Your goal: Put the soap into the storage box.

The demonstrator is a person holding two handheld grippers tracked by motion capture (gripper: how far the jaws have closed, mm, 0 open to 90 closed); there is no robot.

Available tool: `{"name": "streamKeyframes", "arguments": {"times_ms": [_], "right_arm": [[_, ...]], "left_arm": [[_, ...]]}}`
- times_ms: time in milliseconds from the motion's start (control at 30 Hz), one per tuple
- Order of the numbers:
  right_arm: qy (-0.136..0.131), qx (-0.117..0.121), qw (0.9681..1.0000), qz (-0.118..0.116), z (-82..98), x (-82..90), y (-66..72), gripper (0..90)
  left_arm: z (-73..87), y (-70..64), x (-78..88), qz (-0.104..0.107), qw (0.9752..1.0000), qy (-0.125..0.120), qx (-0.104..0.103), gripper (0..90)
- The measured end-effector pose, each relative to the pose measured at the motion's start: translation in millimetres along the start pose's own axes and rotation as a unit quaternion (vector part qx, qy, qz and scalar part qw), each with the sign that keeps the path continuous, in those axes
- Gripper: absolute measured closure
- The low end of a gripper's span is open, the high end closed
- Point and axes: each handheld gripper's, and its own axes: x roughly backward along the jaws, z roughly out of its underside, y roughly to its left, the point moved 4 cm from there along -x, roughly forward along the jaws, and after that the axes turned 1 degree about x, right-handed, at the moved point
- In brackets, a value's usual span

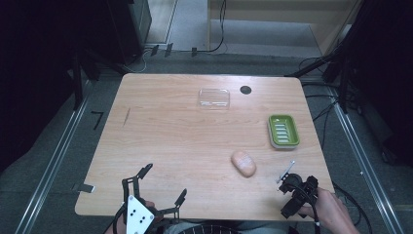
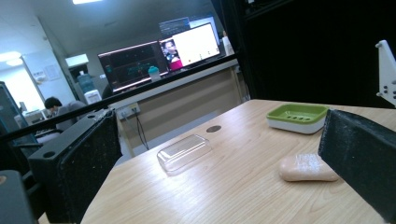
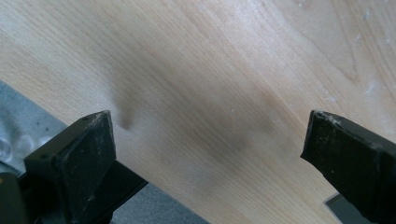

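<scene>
A peach bar of soap [image 1: 243,163] lies on the wooden table [image 1: 170,141], right of centre. Behind it to the right stands a green soap dish [image 1: 283,130] with nothing in it. A clear plastic lid [image 1: 214,97] rests near the far edge. My left gripper [image 1: 164,183] is open at the near left edge, nothing between its jaws. Along its jaws, the left gripper view shows the lid [image 2: 184,152], the soap [image 2: 306,168] and the dish [image 2: 296,116]. My right gripper [image 1: 288,195] hangs open over bare wood [image 3: 210,93] at the near right corner, tilted down.
A round black hole [image 1: 246,89] sits in the table near the far edge, right of the lid. Grey floor [image 3: 154,210] shows past the table's edge in the right gripper view. Metal rails and cables run along both sides of the table.
</scene>
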Motion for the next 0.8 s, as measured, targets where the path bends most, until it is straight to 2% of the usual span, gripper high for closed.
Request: {"name": "streamKeyframes", "arguments": {"times_ms": [367, 467, 567, 700, 800], "right_arm": [[-0.005, 0.009, 0.9999, 0.003, -6.9, 3.1, 3.6, 2.5], [-0.006, 0.01, 0.9999, 0.003, -9.6, 6.3, 6.1, 2.6], [-0.01, 0.012, 0.9999, 0.006, -11.8, 8.4, 6.9, 2.6], [-0.014, 0.019, 0.9997, 0.005, -18.2, 12.9, 8.5, 2.6], [-0.017, 0.018, 0.9997, 0.005, -21.9, 14.6, 9.2, 2.6]], "left_arm": [[0.2, 1.8, 0.7, -0.009, 1.0, 0.0, 0.005, 0.0], [0.4, -0.2, 1.1, 0.002, 1.0, 0.002, -0.004, 0.0], [0.3, 3.2, 1.5, -0.01, 0.9999, -0.001, 0.009, 0.0], [0.5, 0.5, -0.3, 0.0, 1.0, 0.003, 0.0, 0.0], [1.2, 1.3, -0.6, -0.001, 1.0, 0.002, 0.001, 0.0]]}}
